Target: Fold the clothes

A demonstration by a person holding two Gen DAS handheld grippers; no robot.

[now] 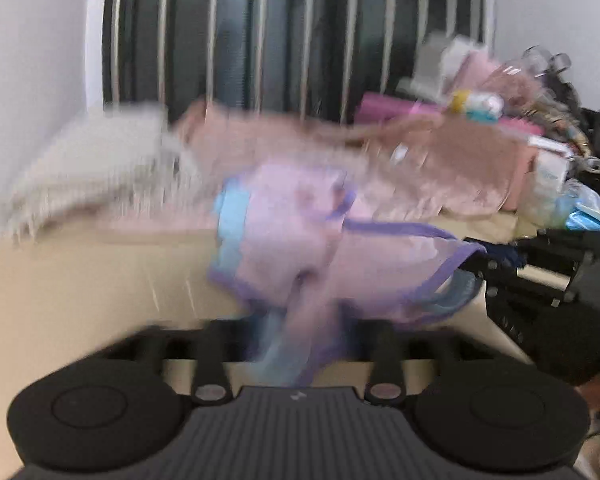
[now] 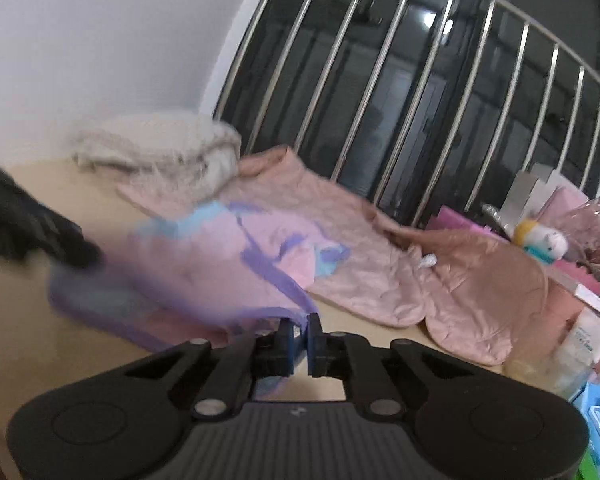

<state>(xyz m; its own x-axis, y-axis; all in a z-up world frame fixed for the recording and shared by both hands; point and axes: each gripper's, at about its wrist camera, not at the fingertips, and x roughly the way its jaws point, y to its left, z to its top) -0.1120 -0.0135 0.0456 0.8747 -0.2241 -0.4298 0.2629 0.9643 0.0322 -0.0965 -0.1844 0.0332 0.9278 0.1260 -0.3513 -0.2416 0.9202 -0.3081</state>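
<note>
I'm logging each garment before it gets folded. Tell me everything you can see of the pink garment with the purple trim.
The pink garment with purple trim is thin, soft cloth with light blue patches, edged in purple binding. It lies crumpled and partly lifted on the beige tabletop, overlapping the quilted pink jacket behind it. The right hand-held gripper is shut on its purple hem; the left hand-held gripper stands open around hanging cloth. Motion blur hides finer detail.

Black left gripper body, ribbed grey housing, round caps, right gripper blue pads, silver screws
</note>
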